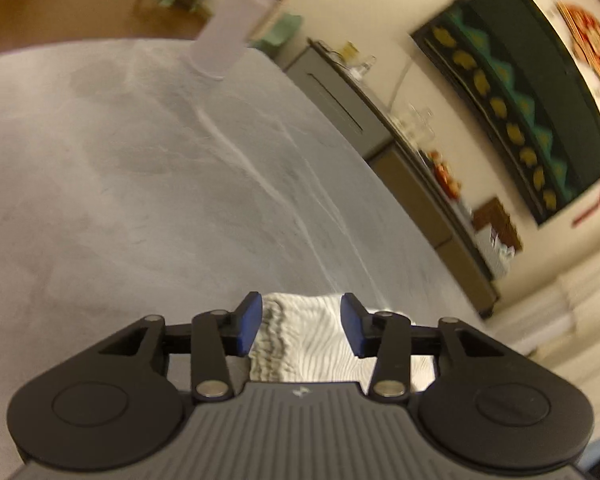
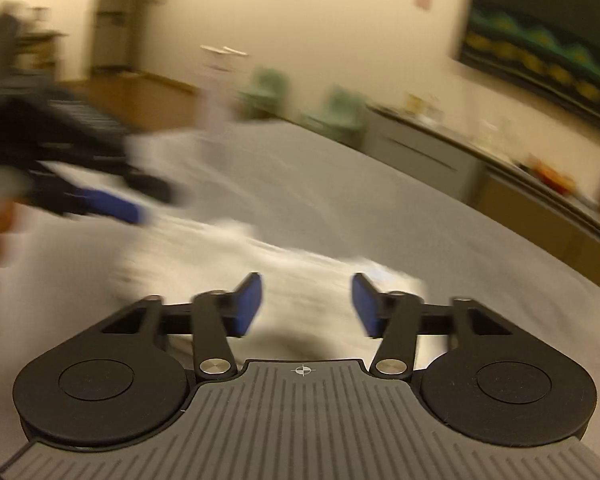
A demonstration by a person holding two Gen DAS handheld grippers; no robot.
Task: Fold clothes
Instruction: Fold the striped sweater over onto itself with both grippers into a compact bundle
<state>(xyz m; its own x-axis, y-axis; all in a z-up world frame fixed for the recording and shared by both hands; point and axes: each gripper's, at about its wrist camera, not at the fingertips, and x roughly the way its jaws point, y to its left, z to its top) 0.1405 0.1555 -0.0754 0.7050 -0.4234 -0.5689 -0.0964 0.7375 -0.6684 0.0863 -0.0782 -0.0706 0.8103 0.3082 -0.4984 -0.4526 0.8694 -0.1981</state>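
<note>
Black gripper (image 1: 300, 322), blue pads (image 1: 249, 326)

surface: a table (image 1: 132, 184) covered by a grey, lightly creased cloth, rounded by the fisheye lens
on it, near: a white ribbed garment (image 1: 312, 344), lying on the cloth
same garment, right wrist view: spread flat but blurred (image 2: 236, 264)
on it, far edge: a pale upright column (image 1: 228, 36), too blurred to identify
</note>
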